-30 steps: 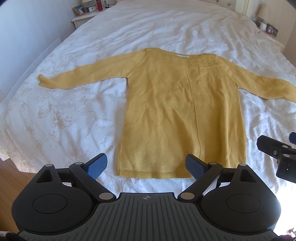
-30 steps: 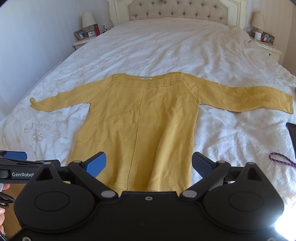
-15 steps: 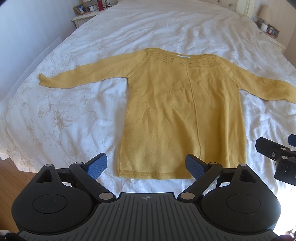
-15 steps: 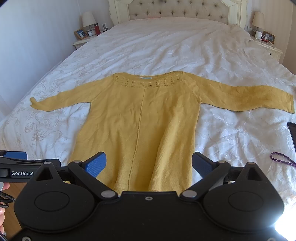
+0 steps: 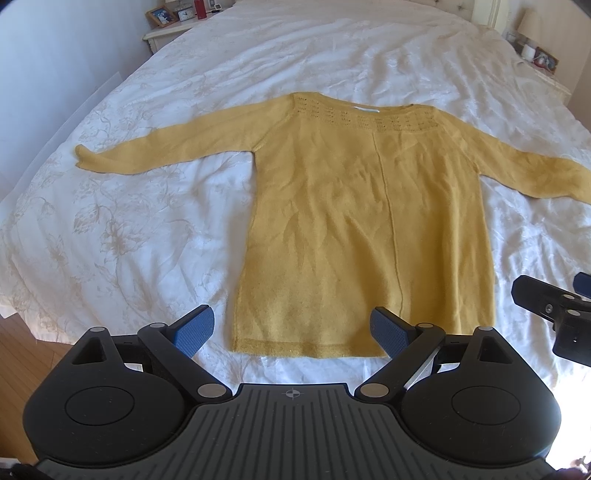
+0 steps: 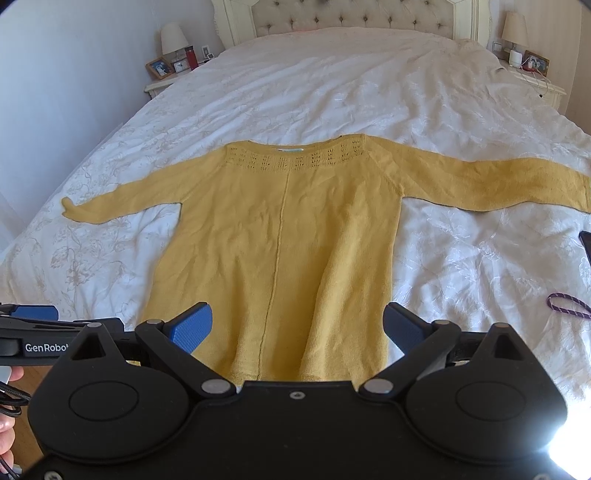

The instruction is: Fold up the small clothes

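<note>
The left tongs (image 5: 291, 328) are seen spread wide just above the sweater's (image 5: 365, 221) hem, nothing caught between the blue pads (image 5: 194, 330). The right tongs (image 6: 295, 328) are likewise held wide and empty over the sweater's (image 6: 280, 243) lower half. The yellow sweater is laid flat on the white bedspread (image 6: 369, 85) — hem nearest, both sleeves stretched out sideways (the patterned neckline lies farthest). To the right of the sweater, a purple cord (image 6: 569, 304) is found on the bedspread. Beyond the sweater's neckline the tufted headboard (image 6: 354, 16) is seen, flanked by nightstands — each carries a lamp (image 6: 173, 38).
</note>
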### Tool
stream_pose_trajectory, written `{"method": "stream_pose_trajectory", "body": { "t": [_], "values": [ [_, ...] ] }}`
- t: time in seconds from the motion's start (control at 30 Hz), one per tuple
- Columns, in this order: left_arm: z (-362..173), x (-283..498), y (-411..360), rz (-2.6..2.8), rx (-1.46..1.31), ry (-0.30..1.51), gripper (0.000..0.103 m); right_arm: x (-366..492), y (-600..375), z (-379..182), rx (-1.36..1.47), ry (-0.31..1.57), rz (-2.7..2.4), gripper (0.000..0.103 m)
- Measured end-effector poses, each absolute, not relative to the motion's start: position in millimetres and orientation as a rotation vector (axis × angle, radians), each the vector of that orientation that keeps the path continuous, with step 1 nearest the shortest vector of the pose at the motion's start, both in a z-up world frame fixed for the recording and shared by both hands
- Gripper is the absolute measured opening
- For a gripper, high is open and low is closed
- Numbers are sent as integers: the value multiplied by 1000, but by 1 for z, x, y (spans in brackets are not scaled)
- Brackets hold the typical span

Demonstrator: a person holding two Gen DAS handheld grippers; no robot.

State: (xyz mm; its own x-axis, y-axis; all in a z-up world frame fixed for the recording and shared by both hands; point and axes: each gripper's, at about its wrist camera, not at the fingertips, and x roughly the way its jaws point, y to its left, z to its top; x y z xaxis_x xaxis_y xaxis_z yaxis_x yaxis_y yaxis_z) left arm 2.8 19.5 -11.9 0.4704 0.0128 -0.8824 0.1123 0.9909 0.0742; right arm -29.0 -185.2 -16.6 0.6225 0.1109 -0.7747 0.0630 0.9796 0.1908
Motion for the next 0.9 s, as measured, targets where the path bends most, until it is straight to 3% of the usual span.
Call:
{"method": "stream_pose_trajectory", "body": {
  "t": [0.47,0.53,0.63,0.9],
  "values": [
    [-72,14,53,-19,153,1127,90,-23,-210,-102,159,1020,-5,97],
    [-82,16,58,-29,159,1131,79,-20,-215,-114,159,1044,-17,87],
    [-98,19,63,-48,177,1141,71,-14,-224,-132,202,1092,-21,73],
    [-133,35,69,-91,239,1140,67,-3,-242,-168,315,1149,-51,71]
  ]
}}
